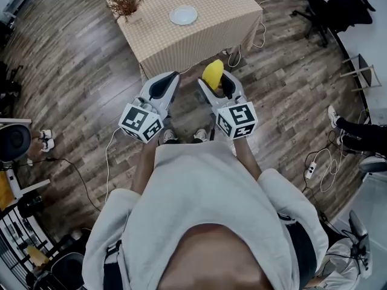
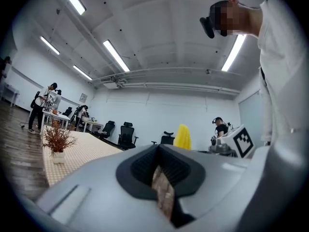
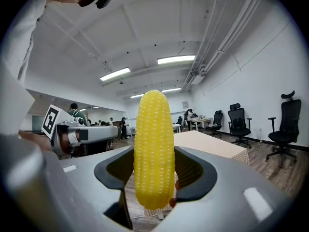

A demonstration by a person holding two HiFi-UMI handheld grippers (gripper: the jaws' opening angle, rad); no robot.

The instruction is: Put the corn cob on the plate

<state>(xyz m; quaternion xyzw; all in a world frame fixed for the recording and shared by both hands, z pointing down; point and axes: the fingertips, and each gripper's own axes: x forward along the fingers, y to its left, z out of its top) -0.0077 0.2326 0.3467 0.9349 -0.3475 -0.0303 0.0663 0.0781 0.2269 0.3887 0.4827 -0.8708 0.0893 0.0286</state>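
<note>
A yellow corn cob (image 3: 154,149) stands upright between the pads of my right gripper (image 3: 155,185), which is shut on its lower half. In the head view the corn cob (image 1: 211,74) and right gripper (image 1: 217,84) hover over the floor just short of the table (image 1: 199,38). The white plate (image 1: 183,15) lies near the table's middle, well ahead of both grippers. My left gripper (image 1: 164,84) is level beside the right one, shut, with nothing in it. From the left gripper view (image 2: 161,175) the corn cob (image 2: 183,137) shows off to the right.
A dried plant in a small vase (image 1: 126,2) stands on the checked tablecloth left of the plate, and the vase (image 2: 58,144) also shows in the left gripper view. Office chairs (image 1: 338,11) and cables (image 1: 314,168) sit on the wooden floor to the right. People work at desks (image 2: 46,105) far back.
</note>
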